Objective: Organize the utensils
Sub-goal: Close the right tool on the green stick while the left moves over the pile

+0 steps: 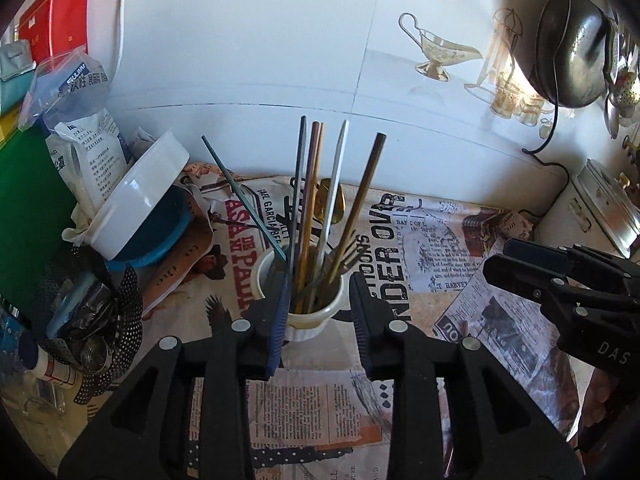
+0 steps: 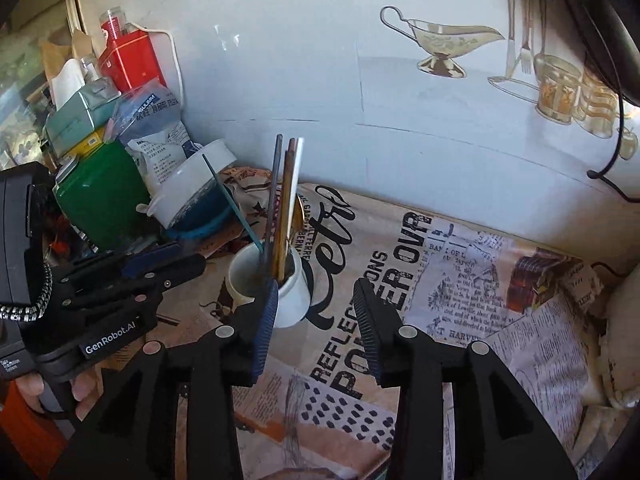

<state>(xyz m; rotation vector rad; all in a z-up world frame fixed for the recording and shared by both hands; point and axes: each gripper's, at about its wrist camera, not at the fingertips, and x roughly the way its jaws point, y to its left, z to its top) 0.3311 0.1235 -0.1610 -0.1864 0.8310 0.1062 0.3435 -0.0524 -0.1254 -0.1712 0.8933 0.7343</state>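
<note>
A white ceramic cup (image 1: 308, 320) stands on the newspaper-print cloth and holds several long utensils (image 1: 316, 200) upright: chopsticks, a white handle, a gold spoon and forks. My left gripper (image 1: 318, 312) is open and empty, its fingers either side of the cup just in front of it. In the right wrist view the cup (image 2: 290, 296) with the utensils (image 2: 286, 200) stands just beyond my right gripper (image 2: 316, 312), which is open and empty. The right gripper also shows in the left wrist view (image 1: 560, 280), and the left gripper in the right wrist view (image 2: 160, 268).
Clutter is piled at the left: a tilted white bowl (image 1: 140, 204) on a blue one, packets, a green box (image 2: 100, 196), a red tin (image 2: 130, 60), a perforated black steamer (image 1: 104, 344). A tiled wall lies behind. A metal tin (image 1: 604, 204) and hanging ladles (image 1: 576, 56) are at the right.
</note>
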